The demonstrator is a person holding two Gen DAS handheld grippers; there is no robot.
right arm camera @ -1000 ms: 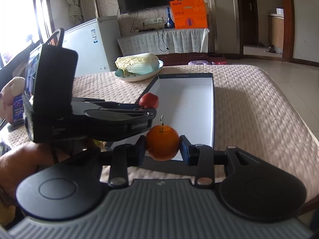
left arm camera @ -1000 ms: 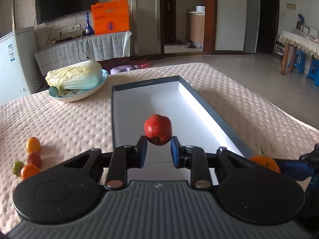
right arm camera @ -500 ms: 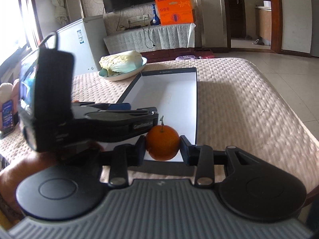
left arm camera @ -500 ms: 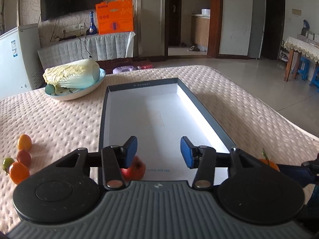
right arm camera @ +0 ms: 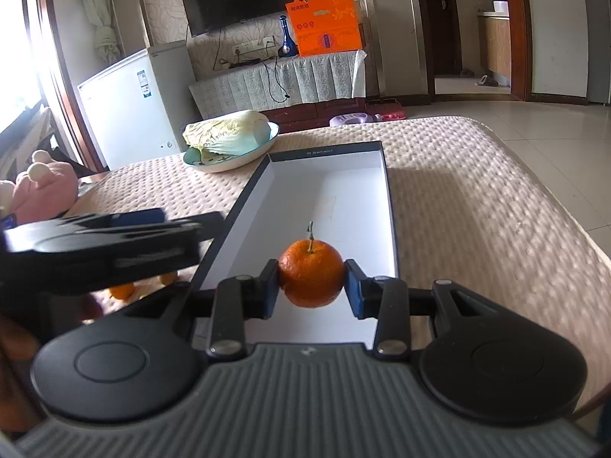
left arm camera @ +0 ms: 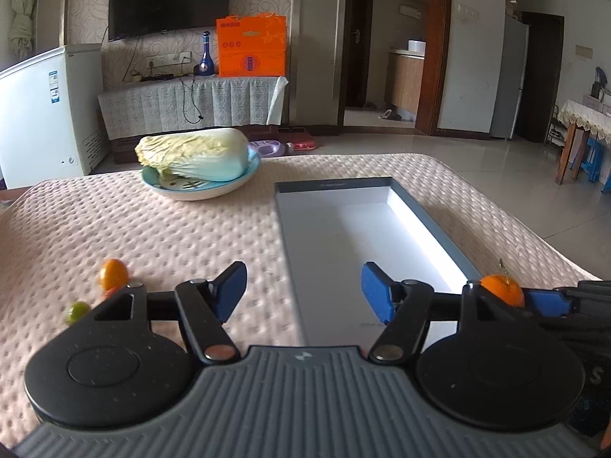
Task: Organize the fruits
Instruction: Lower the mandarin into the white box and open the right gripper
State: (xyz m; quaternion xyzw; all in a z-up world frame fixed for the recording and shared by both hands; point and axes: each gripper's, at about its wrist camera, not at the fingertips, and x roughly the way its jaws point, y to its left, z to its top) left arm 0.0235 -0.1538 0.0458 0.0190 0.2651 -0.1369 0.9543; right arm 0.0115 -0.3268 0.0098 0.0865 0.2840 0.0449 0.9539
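Quilted pink bench [left arm camera: 160,229] under both tools. Near: right gripper [right arm camera: 311,292], jaws pinching an orange [right arm camera: 311,273] over the near end of the white tray [right arm camera: 324,191]; left gripper [left arm camera: 303,292], jaws spread, nothing between. Near left: small loose fruits [left arm camera: 113,273]. Far: cabbage [left arm camera: 194,158] in a bowl [left arm camera: 198,191].

Box [left arm camera: 412,221] on the table [left arm camera: 152,229], plate [left arm camera: 198,187] with a cabbage [left arm camera: 194,156] behind and to its left, small fruits [left arm camera: 113,273] near the left edge, and an orange [right arm camera: 311,273] above the box's near end.
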